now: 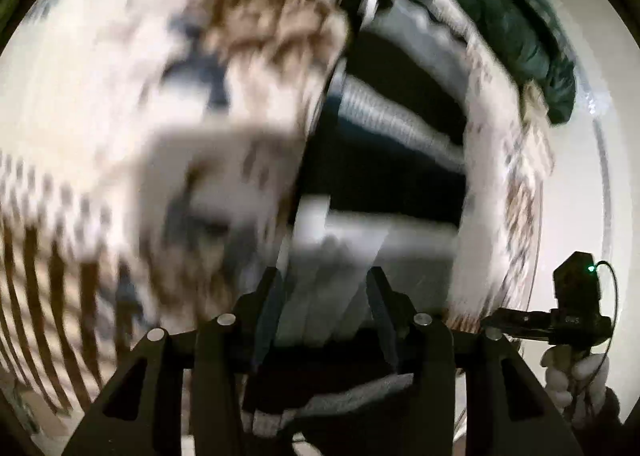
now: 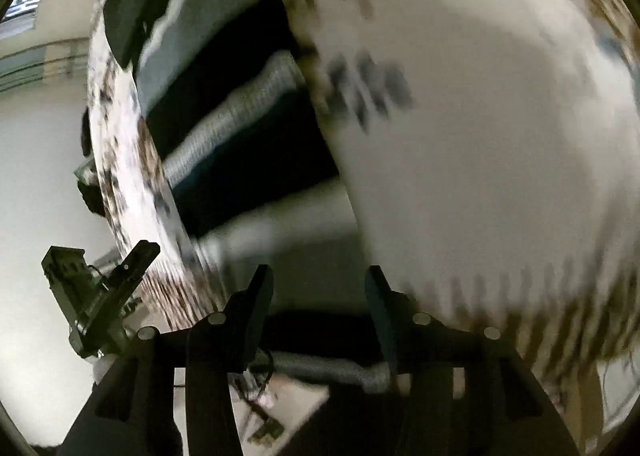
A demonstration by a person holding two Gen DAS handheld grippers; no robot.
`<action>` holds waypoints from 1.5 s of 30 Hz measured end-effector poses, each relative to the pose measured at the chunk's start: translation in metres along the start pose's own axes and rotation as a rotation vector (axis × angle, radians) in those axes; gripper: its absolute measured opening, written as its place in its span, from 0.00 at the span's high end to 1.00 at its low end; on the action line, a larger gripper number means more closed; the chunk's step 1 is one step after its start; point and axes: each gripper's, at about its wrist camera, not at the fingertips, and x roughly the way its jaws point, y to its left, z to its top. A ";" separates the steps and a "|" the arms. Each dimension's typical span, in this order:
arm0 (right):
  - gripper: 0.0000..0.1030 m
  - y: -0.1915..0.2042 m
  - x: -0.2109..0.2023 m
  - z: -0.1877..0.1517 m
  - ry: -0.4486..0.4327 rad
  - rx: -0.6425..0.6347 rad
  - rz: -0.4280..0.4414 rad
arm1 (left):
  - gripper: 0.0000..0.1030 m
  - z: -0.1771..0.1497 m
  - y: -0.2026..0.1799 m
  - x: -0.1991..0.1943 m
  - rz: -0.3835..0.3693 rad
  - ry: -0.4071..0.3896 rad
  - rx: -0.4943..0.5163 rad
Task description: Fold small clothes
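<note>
Both views are motion-blurred. A black, grey and white striped garment (image 1: 396,160) lies on a patterned white, brown and blue cloth (image 1: 140,104). In the left wrist view my left gripper (image 1: 324,292) has its jaws apart, with the garment's pale edge (image 1: 344,264) between them; grip unclear. In the right wrist view the same striped garment (image 2: 240,128) lies ahead. My right gripper (image 2: 318,288) is open and holds nothing. Each gripper shows in the other's view: the right (image 1: 576,316), the left (image 2: 100,304).
A dark green garment (image 1: 512,16) lies at the far edge of the patterned cloth. Another dark garment (image 2: 136,0) lies beyond the striped one. Pale floor or wall surrounds the cloth's edge (image 2: 40,176).
</note>
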 end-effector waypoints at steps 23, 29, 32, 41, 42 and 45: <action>0.54 -0.021 0.073 -0.104 -0.090 -0.027 -0.054 | 0.57 -0.089 0.026 0.019 0.029 -0.026 -0.037; 0.94 -0.048 0.083 -0.126 -0.106 0.045 -0.018 | 0.95 -0.123 0.014 0.030 0.157 -0.056 0.008; 0.93 -0.050 0.080 -0.142 -0.160 0.062 -0.002 | 0.95 -0.132 0.007 0.012 0.176 -0.124 0.012; 0.93 -0.028 0.041 -0.164 -0.216 0.029 0.026 | 0.96 -0.126 0.012 -0.020 0.158 -0.169 0.004; 0.93 -0.028 0.044 -0.164 -0.206 0.029 0.018 | 0.96 -0.125 0.014 -0.014 0.171 -0.148 0.014; 0.93 -0.023 0.061 -0.162 -0.175 0.009 -0.023 | 0.95 -0.128 0.016 0.005 0.179 -0.096 0.033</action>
